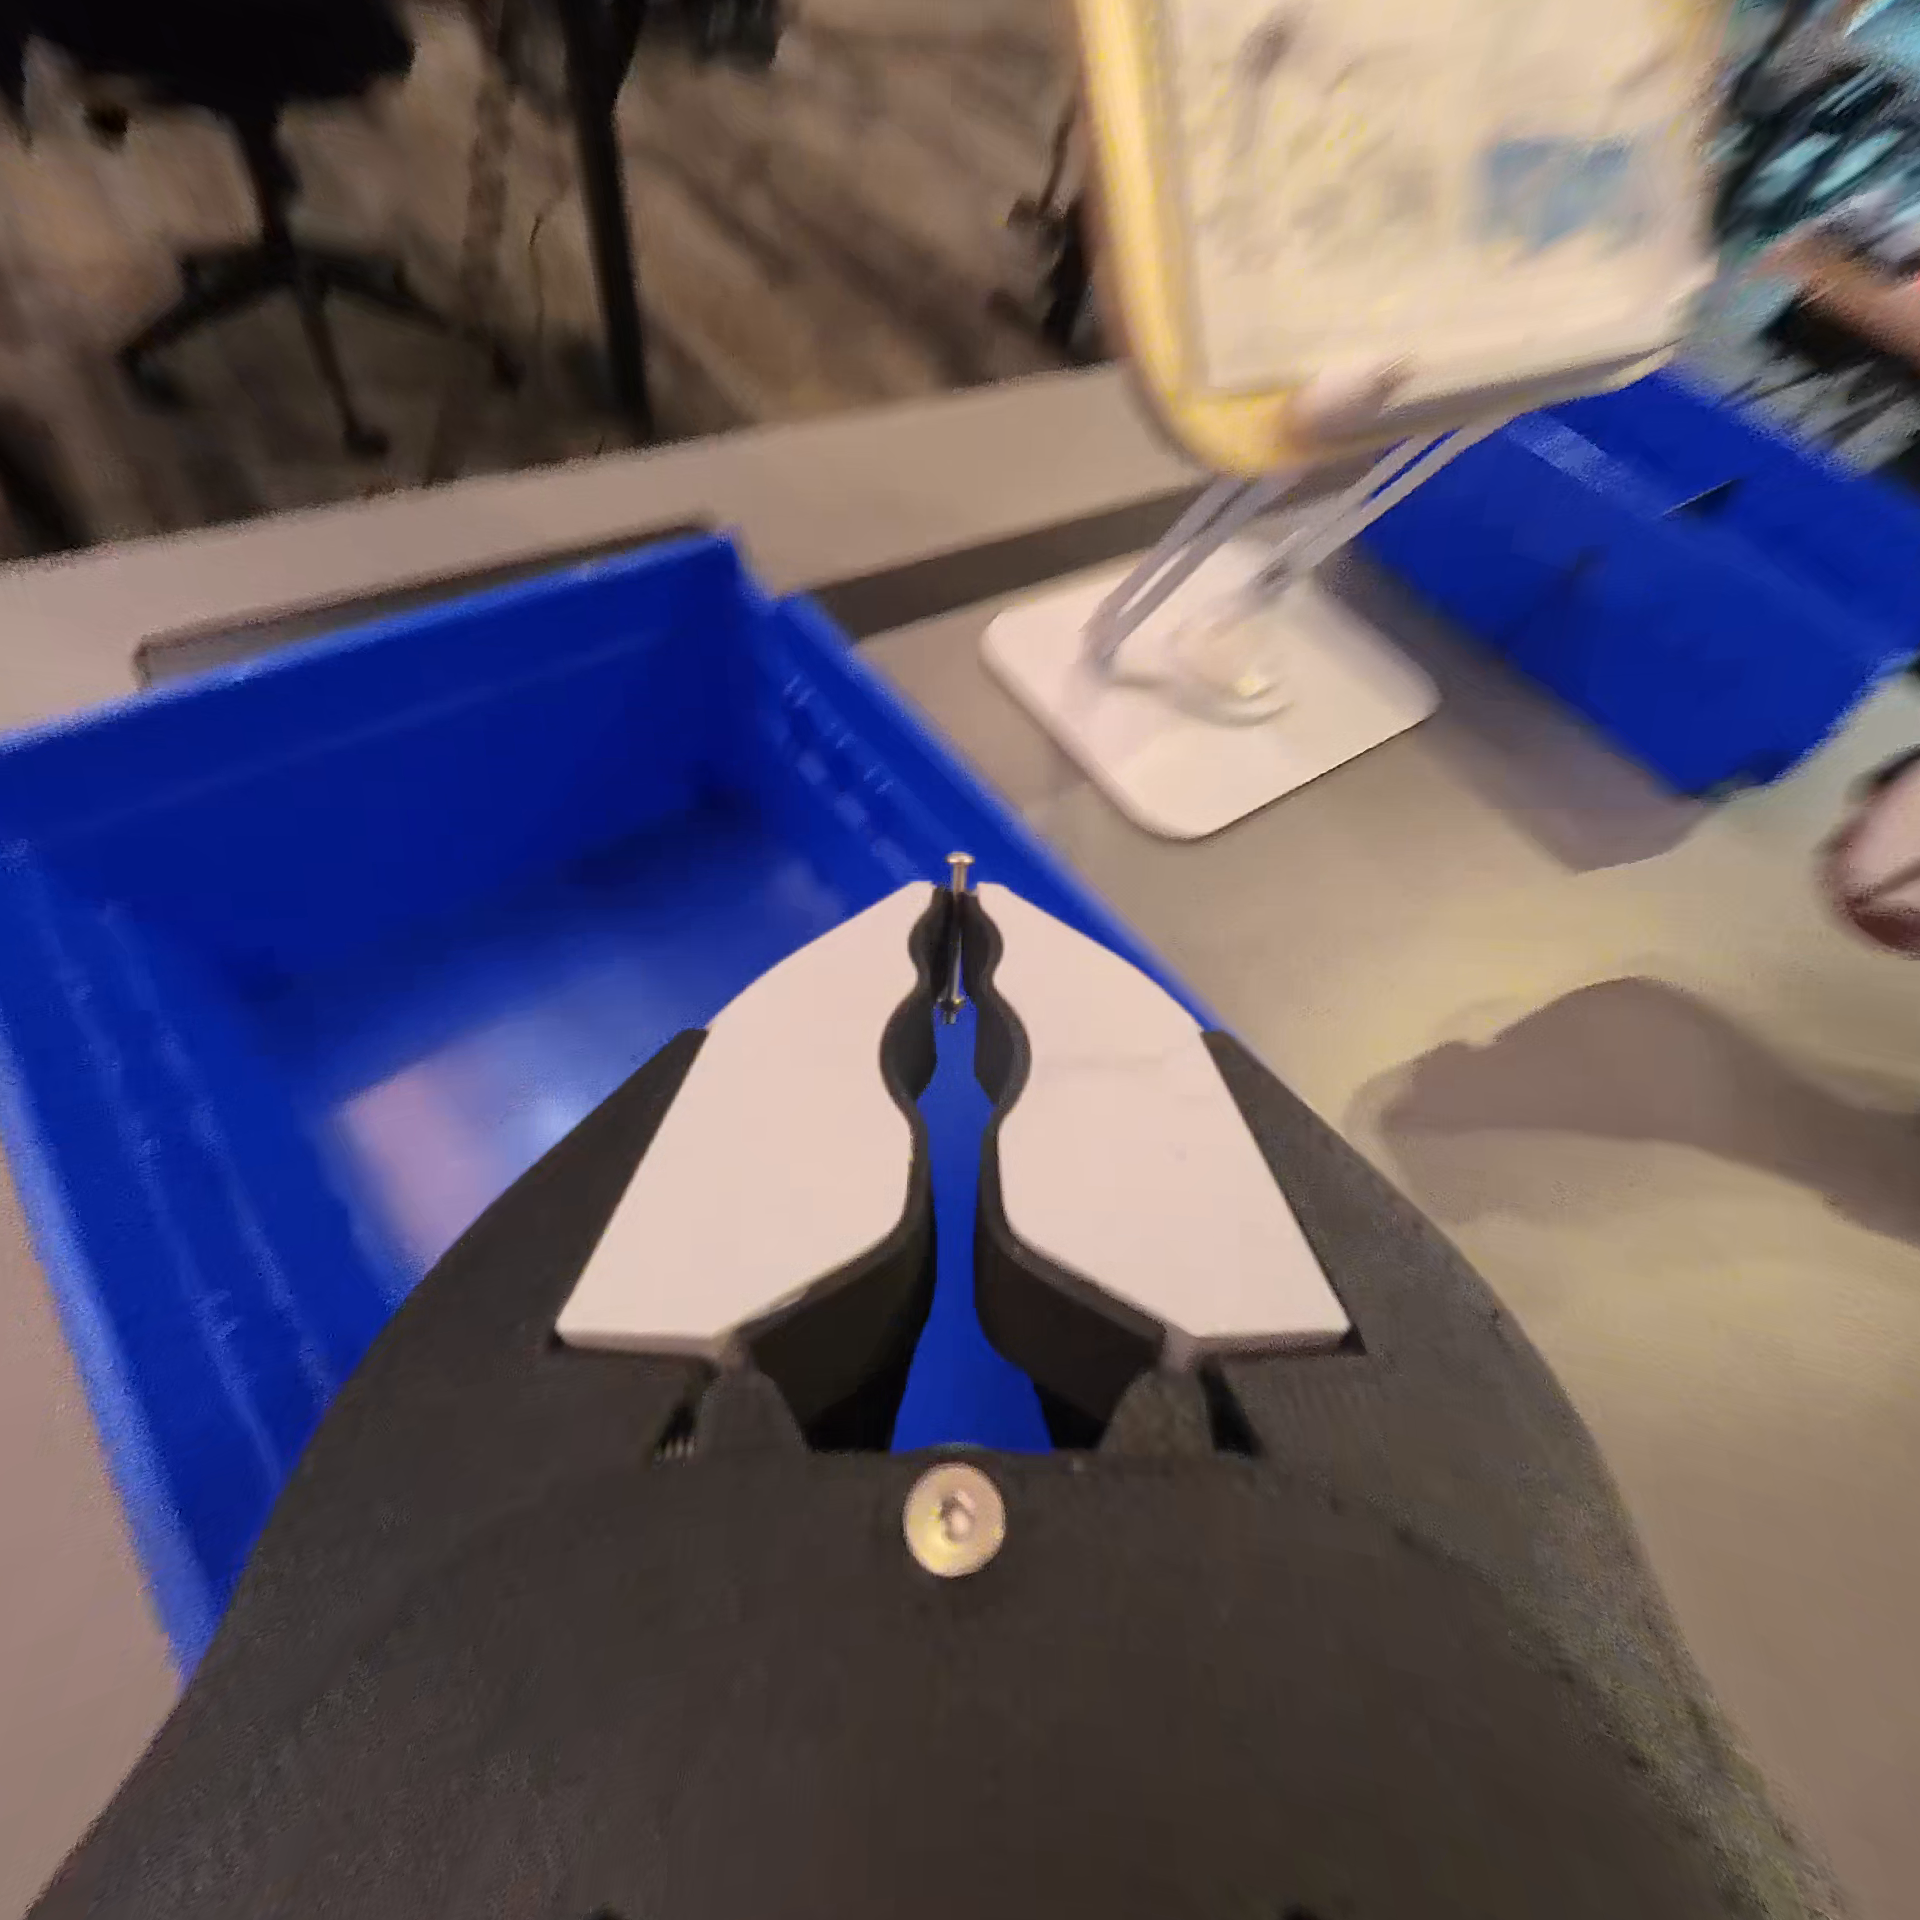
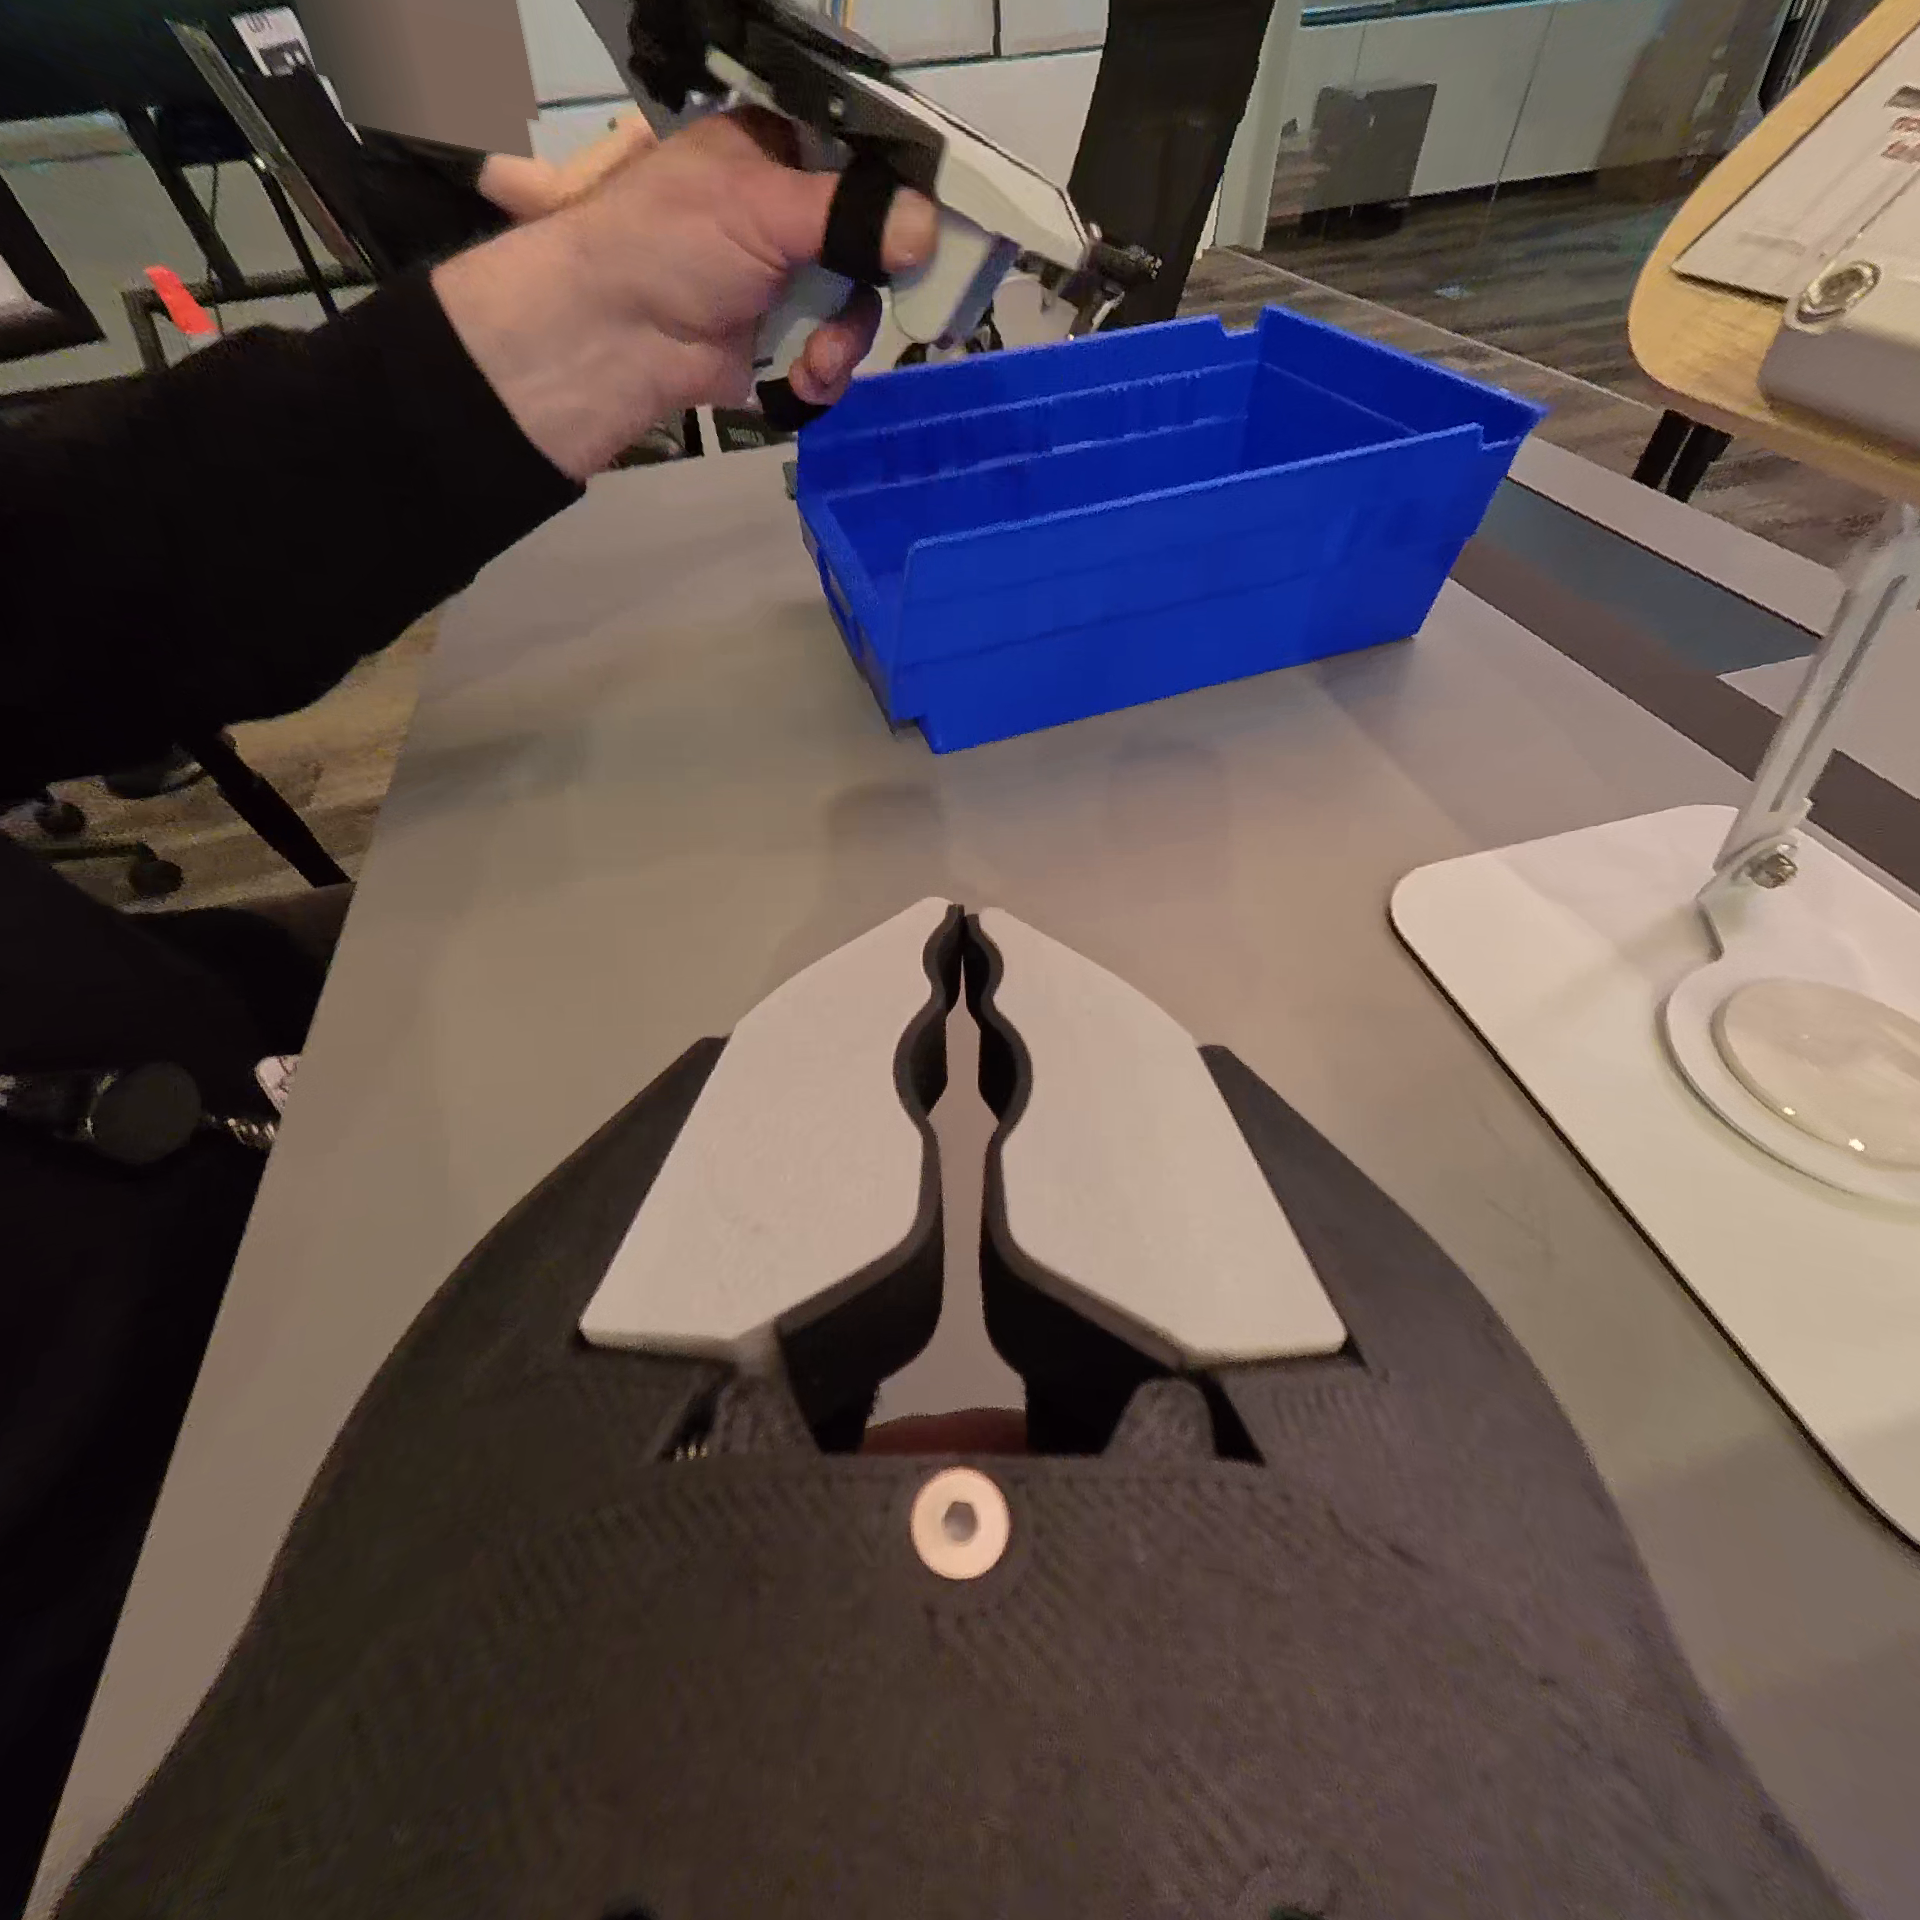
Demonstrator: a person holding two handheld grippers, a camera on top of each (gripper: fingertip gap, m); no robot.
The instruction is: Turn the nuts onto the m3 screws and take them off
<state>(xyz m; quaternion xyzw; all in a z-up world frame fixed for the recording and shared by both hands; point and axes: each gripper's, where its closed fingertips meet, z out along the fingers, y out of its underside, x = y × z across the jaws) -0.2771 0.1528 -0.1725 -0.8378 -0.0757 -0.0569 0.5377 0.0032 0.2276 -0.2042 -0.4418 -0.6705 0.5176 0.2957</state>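
My left gripper (image 1: 958, 902) is shut on a small silver m3 screw (image 1: 956, 935), whose head sticks out past the fingertips. It hangs over the right rim of a blue bin (image 1: 436, 914). In the right wrist view the left gripper (image 2: 1127, 260) shows far off, held in a hand above the back of the same blue bin (image 2: 1143, 540). My right gripper (image 2: 962, 920) is shut with nothing visible between its tips, low over the grey table (image 2: 675, 831) in front of the bin. No nut is visible.
A white stand with a flat base (image 2: 1558, 1018) and a lens-like disc (image 2: 1829, 1081) sits at the table's right. A second blue bin (image 1: 1662, 603) lies beyond the stand. A tilted pale board (image 1: 1382, 208) hangs above it. The sleeved left arm (image 2: 208, 540) reaches across. My hands' fingertips stand some 30 cm from each other.
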